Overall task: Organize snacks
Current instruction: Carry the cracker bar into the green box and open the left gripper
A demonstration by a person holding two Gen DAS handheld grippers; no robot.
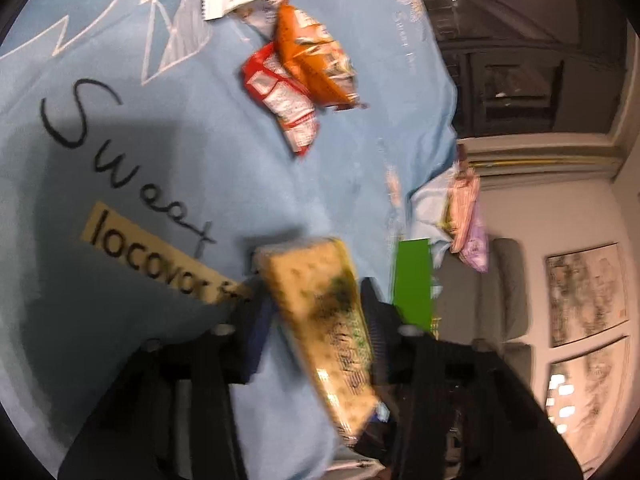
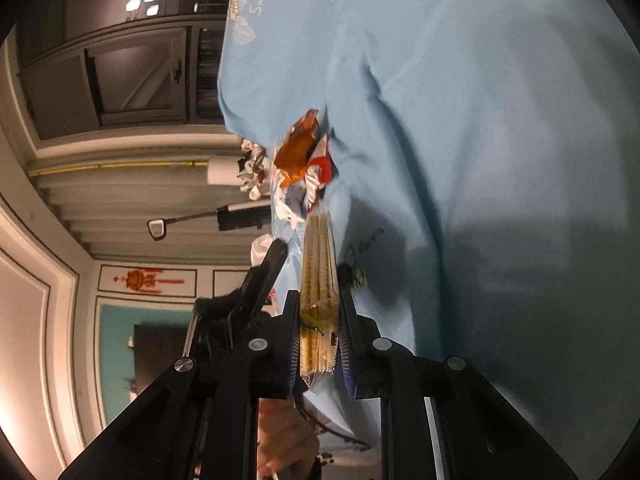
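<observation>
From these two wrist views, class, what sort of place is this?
Probably a room in a home: a surface under a light blue printed cloth strewn with snack packets, framed ink pictures on a panelled wall, and a red hanging ornament.

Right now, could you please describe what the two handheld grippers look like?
Both are black plastic. The right gripper has angular black arms with round silver bolts and blue ribbed pads. The left gripper looks the same but blurred, with a blue pad.

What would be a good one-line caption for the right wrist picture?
Right tongs clamp a pack of crackers edge-on above a light blue cloth.
</observation>
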